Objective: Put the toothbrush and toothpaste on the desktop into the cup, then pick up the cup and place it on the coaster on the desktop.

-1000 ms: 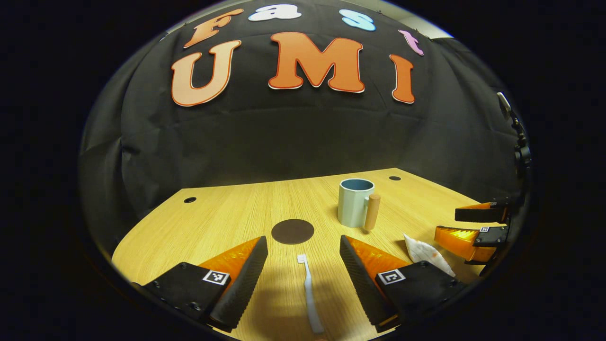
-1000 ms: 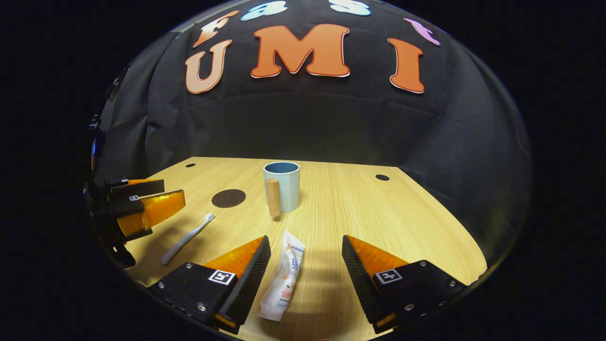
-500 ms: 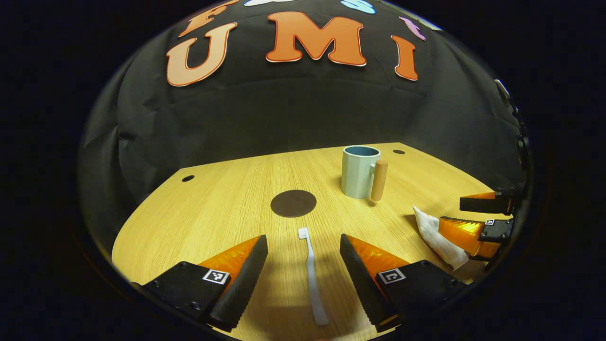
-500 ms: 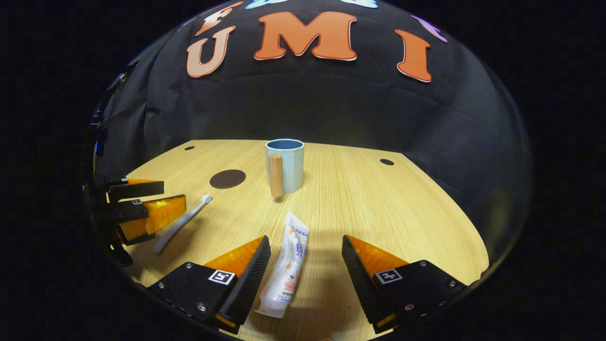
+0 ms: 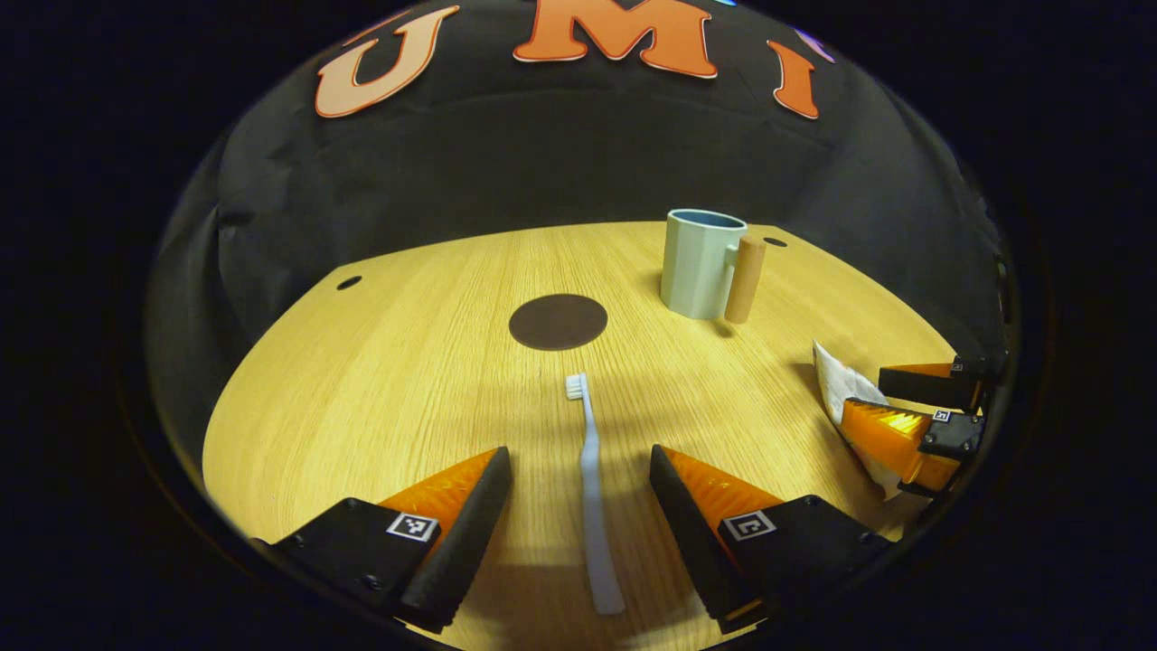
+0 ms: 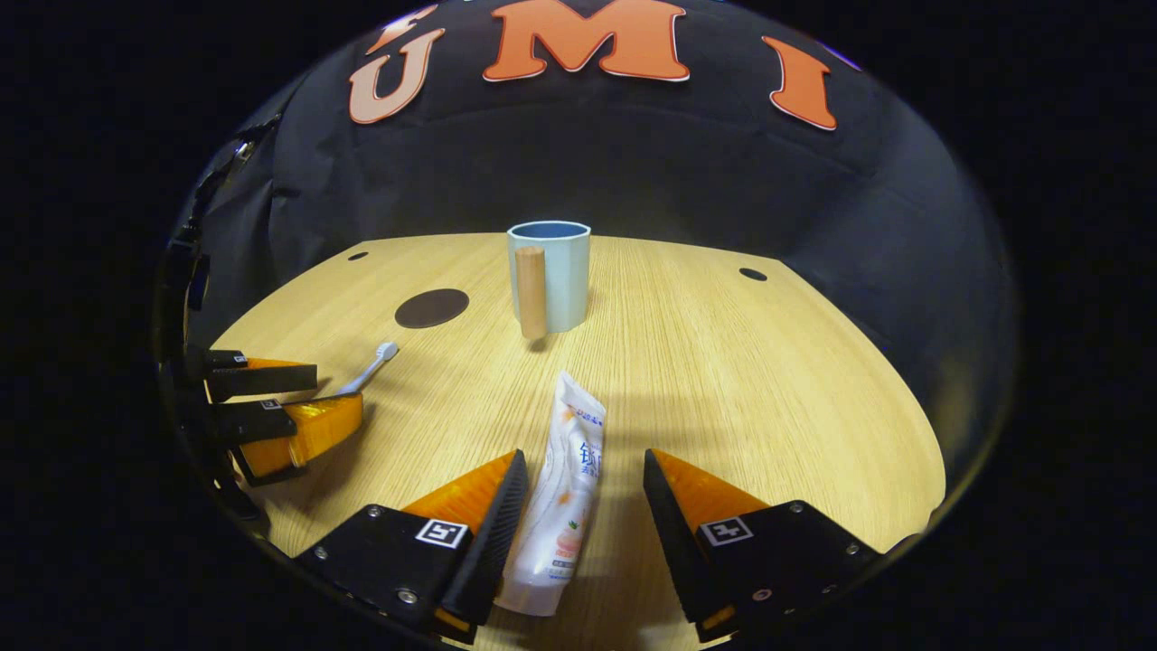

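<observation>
Both your grippers are spread wide, gripping nothing. Your left gripper [image 5: 578, 470] straddles the toothbrush [image 5: 592, 493], which lies just short of the coaster [image 5: 558, 322]; your right gripper [image 6: 578, 475] straddles the toothpaste [image 6: 562, 506], nearer you than the cup [image 6: 556, 276]. Lower squarely, centre each handle, then close gently before lifting.

We see bare surface [image 5: 380, 380] btwn toothbrush [image 5: 592, 488] & cup [image 5: 698, 264]; only the coaster [image 5: 558, 322] lies there, flat.
</observation>
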The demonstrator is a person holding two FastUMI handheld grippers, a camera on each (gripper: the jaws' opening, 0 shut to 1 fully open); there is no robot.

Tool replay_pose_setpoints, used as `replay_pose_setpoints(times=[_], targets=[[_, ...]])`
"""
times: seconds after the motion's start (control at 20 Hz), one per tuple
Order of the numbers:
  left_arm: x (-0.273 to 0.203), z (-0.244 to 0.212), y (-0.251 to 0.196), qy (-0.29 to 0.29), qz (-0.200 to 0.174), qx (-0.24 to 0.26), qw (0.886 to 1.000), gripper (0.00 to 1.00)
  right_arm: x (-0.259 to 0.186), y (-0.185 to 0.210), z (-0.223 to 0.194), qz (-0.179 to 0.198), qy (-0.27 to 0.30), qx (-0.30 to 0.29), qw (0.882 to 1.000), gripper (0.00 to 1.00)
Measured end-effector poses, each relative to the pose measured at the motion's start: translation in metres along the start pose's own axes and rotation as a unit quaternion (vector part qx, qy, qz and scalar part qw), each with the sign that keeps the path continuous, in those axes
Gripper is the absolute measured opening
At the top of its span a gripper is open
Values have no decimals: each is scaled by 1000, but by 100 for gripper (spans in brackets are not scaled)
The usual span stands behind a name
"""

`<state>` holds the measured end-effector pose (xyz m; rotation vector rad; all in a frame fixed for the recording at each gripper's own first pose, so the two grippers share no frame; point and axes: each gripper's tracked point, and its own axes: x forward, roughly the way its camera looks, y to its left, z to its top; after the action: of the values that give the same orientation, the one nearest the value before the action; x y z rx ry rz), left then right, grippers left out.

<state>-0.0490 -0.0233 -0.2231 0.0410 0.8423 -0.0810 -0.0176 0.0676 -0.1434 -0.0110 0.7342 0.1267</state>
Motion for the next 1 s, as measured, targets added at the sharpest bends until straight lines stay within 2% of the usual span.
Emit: replay_pose_setpoints(times=[0.1,0.2,0.25,0.3,0.35,0.4,0.45,0.5,0.55,0.6,0.7,1.0], targets=[[2,4,-2,-1,-2,4,1000,87,3,1,-3,-1,5,-2,1000,74],[3,4,-8,-1,-8,4,1000,87,7,4,-7,3,12,-3,1000,70],[5,3,-9,3,-9,5,1000,78,9,7,-7,7,11,1,1000,68],[5,5,-11,3,-12,7,1000,66,10,9,-7,10,14,5,1000,61],[3,6,-13,4,-11,6,1000,62,11,11,-7,13,16,10,1000,58],[5,5,-12,6,-9,4,1000,52,9,11,-4,15,16,15,1000,53],[5,6,-10,7,-6,-4,1000,43,11,12,-4,17,17,15,1000,41],[6,6,-11,11,-10,-11,1000,21,12,11,-2,15,15,17,1000,38],[7,6,-11,12,-15,-15,1000,18,14,10,-2,13,13,23,1000,33],[10,6,-8,10,-15,-33,999,19,15,11,0,17,12,26,999,24],[9,8,-8,14,-23,-45,999,11,17,12,1,21,9,31,999,19],[7,10,-7,5,-28,-53,998,10,14,14,7,31,-3,28,999,17]])
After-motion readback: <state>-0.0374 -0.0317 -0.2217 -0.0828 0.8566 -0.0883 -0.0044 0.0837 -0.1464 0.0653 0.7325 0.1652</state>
